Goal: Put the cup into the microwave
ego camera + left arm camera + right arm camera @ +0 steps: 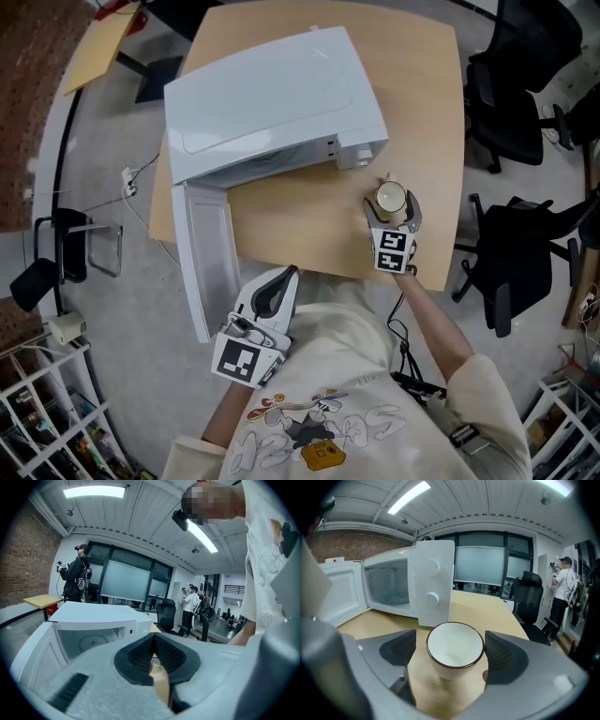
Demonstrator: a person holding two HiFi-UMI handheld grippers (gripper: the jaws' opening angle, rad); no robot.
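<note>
Both jaws of right gripper (451, 656) standing apart, straddling cup (391, 197) without pressing, near table (300, 220) front-right corner; left gripper (153, 651) sitting closed, empty.

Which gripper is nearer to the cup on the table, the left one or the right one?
Right. The right gripper has the cup between its open jaws, not yet gripped. The left gripper hangs past the table edge, near the open microwave door, far from the cup.

Bright ceiling strip light (94, 491) (fisheye-warped edges)
</note>
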